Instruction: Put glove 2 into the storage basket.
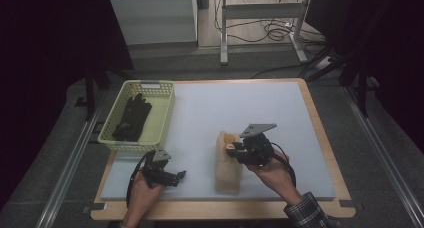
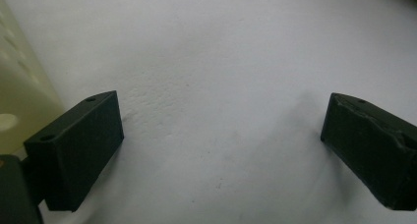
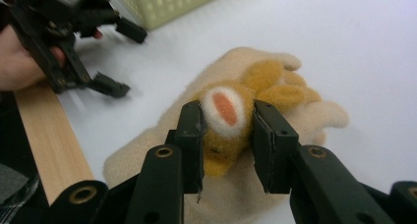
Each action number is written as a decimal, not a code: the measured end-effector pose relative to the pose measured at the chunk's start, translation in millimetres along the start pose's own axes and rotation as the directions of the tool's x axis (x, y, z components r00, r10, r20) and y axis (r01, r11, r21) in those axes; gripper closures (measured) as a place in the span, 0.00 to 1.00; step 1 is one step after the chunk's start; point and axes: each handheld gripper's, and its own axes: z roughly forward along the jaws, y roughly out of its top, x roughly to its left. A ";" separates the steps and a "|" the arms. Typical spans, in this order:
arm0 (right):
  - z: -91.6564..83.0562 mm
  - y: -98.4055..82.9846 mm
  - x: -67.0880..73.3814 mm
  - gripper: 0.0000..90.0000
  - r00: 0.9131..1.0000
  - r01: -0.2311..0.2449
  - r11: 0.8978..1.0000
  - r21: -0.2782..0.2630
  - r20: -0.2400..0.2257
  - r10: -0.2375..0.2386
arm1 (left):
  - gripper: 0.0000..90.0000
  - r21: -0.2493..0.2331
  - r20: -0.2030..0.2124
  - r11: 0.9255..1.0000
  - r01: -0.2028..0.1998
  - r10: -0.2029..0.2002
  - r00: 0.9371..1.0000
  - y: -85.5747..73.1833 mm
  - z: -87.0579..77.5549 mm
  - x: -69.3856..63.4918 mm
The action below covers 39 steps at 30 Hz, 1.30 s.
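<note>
On the counter [image 1: 300,138], over at its far left corner, I see a pale yellow-green perforated basket [image 1: 165,115], and lying in it is one pair of black gloves [image 1: 132,118], stretched lengthwise along the basket floor. I can make out nothing else inside it.

My right gripper [image 3: 227,135] has its jaws closed on a small orange plush toy [image 3: 246,101]; the pads press its sides, and a white patch with an orange centre faces the camera between them. From the high view, the right gripper [image 1: 234,149] sits right of the counter's middle, the toy [image 1: 229,138] at its tip. Under and behind the toy lies a cream fleece mitten [image 3: 275,81], flat on the light blue mat [image 1: 225,108], with its fingers pointing away from me in the right gripper view. In the high view the mitten [image 1: 227,170] runs toward the near edge.

My left gripper [image 2: 221,150] stands with its jaws wide apart and nothing between them, just bare mat below. It rests near the front left of the counter [image 1: 181,175], close to the basket's near end, whose wall [image 2: 19,96] shows at the edge of the left gripper view.
</note>
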 end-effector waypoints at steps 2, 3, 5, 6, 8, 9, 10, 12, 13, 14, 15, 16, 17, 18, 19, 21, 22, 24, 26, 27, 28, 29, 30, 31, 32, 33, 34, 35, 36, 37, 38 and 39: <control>9.5 -10.9 -3.0 0.74 0.999 -0.029 0.999 0.015 -0.014 0.030 | 0.03 0.000 -0.001 1.000 -0.002 0.002 1.000 0.0 0.0 0.1; 13.6 -15.0 -3.7 0.73 0.999 -0.034 0.999 0.023 -0.014 0.035 | 0.03 0.000 0.000 1.000 0.000 0.000 1.000 0.0 0.0 0.0; 20.8 -22.3 -3.8 0.73 0.998 -0.050 0.998 0.035 -0.035 0.052 | 0.03 0.000 0.000 1.000 0.000 0.000 1.000 -0.1 0.0 0.0; 24.1 -25.3 -2.6 0.73 0.997 -0.054 0.998 0.041 -0.046 0.056 | 0.03 0.000 0.000 1.000 0.000 0.000 1.000 -0.1 0.0 0.0; 29.7 -30.5 1.1 0.73 0.998 -0.048 0.997 0.059 -0.049 0.051 | 0.03 0.000 -0.001 1.000 0.000 0.000 1.000 -0.1 0.0 -0.1; 31.9 -32.9 2.8 0.72 0.998 -0.043 0.997 0.066 -0.044 0.046 | 0.03 -0.001 -0.001 1.000 0.000 0.000 1.000 -0.1 0.1 -0.1; 34.1 -35.1 4.5 0.71 0.998 -0.041 0.996 0.075 -0.035 0.043 | 0.03 -0.001 -0.001 1.000 0.000 0.000 1.000 -0.1 0.1 -0.1; 38.5 -40.0 6.8 0.68 0.999 -0.036 0.996 0.086 -0.012 0.037 | 0.03 -0.001 -0.001 1.000 0.000 0.000 1.000 -0.1 0.1 -0.1; 39.9 -42.4 7.1 0.66 0.999 -0.038 0.996 0.084 -0.010 0.039 | 0.03 0.000 -0.001 1.000 0.000 0.000 1.000 -0.1 0.1 -0.1; 40.8 -44.3 6.9 0.63 0.999 -0.043 0.996 0.077 -0.012 0.044 | 0.03 0.000 -0.001 1.000 0.000 0.000 1.000 -0.1 0.1 -0.1; 41.3 -45.4 6.1 0.60 0.999 -0.048 0.996 0.075 -0.019 0.050 | 0.03 0.000 -0.001 1.000 0.000 0.000 1.000 -0.1 0.1 -0.1; 41.6 -46.2 5.5 0.56 0.998 -0.049 0.996 0.069 -0.025 0.051 | 0.03 0.000 -0.001 1.000 0.000 0.000 1.000 -0.1 0.1 -0.1; 41.1 -46.3 4.8 0.54 0.999 -0.044 0.997 0.068 -0.026 0.046 | 0.03 0.000 -0.001 1.000 0.000 0.000 1.000 -0.1 0.1 -0.1; 39.7 -46.2 4.1 0.53 0.999 -0.037 0.997 0.067 -0.030 0.039 | 0.03 0.000 -0.001 1.000 0.000 0.000 1.000 -0.1 0.1 -0.1; 37.2 -45.9 3.1 0.51 0.999 -0.025 0.998 0.061 -0.043 0.028 | 0.03 -0.001 -0.001 1.000 0.000 0.000 1.000 -0.1 0.1 -0.1; 30.2 -45.8 1.1 0.51 0.999 -0.004 0.999 0.038 -0.042 0.006 | 0.03 0.002 -0.001 1.000 -0.003 0.003 1.000 0.0 -0.1 0.1; 25.9 -46.1 -0.2 0.51 0.999 -0.002 1.000 0.029 -0.038 0.003 | 0.03 0.002 -0.001 1.000 -0.003 0.003 1.000 0.0 -0.1 0.1; 17.5 -48.0 -4.6 0.51 1.000 -0.001 1.000 0.009 -0.028 0.001 | 0.03 0.002 -0.001 1.000 -0.003 0.003 1.000 0.0 -0.1 0.1; 10.1 -51.9 -9.8 0.52 1.000 -0.002 1.000 -0.004 -0.008 0.002 | 0.03 0.002 -0.001 1.000 -0.003 0.003 1.000 0.0 -0.1 0.1; 7.0 -54.7 -12.5 0.53 1.000 -0.005 1.000 -0.009 -0.002 0.005 | 0.03 0.002 -0.001 1.000 -0.003 0.003 1.000 -0.1 -0.1 0.1; 4.1 -57.8 -14.8 0.55 1.000 -0.013 1.000 -0.011 0.002 0.013 | 0.03 0.002 -0.001 1.000 -0.003 0.003 1.000 -0.1 -0.1 0.1; 1.7 -61.4 -17.0 0.59 1.000 -0.017 1.000 -0.014 0.004 0.018 | 0.03 0.001 -0.001 1.000 -0.003 0.003 1.000 -0.1 -0.1 0.1; -0.3 -65.3 -18.9 0.64 1.000 -0.022 1.000 -0.017 0.003 0.022 | 0.03 0.001 -0.001 1.000 -0.003 0.003 1.000 -0.1 -0.1 0.1; -2.3 -70.5 -20.5 0.70 1.000 -0.032 0.999 -0.019 -0.002 0.032 | 0.03 0.001 -0.001 1.000 -0.003 0.003 1.000 -0.1 -0.1 0.1; -3.1 -73.7 -20.9 0.74 0.999 -0.032 0.999 -0.019 -0.002 0.032 | 0.03 0.001 -0.001 1.000 -0.003 0.003 1.000 -0.1 -0.1 0.1; -3.5 -77.8 -21.3 0.78 1.000 -0.026 0.999 -0.020 -0.006 0.026 | 0.03 0.001 -0.001 1.000 -0.003 0.003 1.000 -0.1 -0.1 0.1; -3.5 -81.7 -21.0 0.81 1.000 -0.020 1.000 -0.014 -0.014 0.020 | 0.03 0.001 -0.001 1.000 -0.003 0.003 1.000 -0.1 -0.2 0.0; -2.9 -85.4 -20.1 0.85 1.000 -0.016 1.000 -0.009 -0.017 0.016 | 0.03 0.000 -0.002 1.000 -0.002 0.002 1.000 -0.1 -0.2 0.0; -2.1 -88.9 -18.8 0.88 1.000 -0.011 1.000 -0.004 -0.018 0.011 | 0.03 -0.001 -0.001 1.000 0.000 0.000 1.000 -0.2 -0.2 0.0; -1.4 -92.1 -17.3 0.91 1.000 -0.012 1.000 -0.002 -0.028 0.012 | 0.03 -0.001 -0.002 1.000 -0.002 0.002 1.000 -0.2 -0.3 0.0; -0.4 -94.9 -15.8 0.93 0.999 -0.014 1.000 -0.001 -0.044 0.014 | 0.03 -0.001 -0.001 1.000 0.000 0.000 1.000 -0.2 -0.3 -0.1; 0.4 -97.3 -13.7 0.95 0.998 -0.015 1.000 0.000 -0.059 0.015 | 0.03 -0.001 -0.001 1.000 0.000 0.000 1.000 -0.2 -0.2 0.0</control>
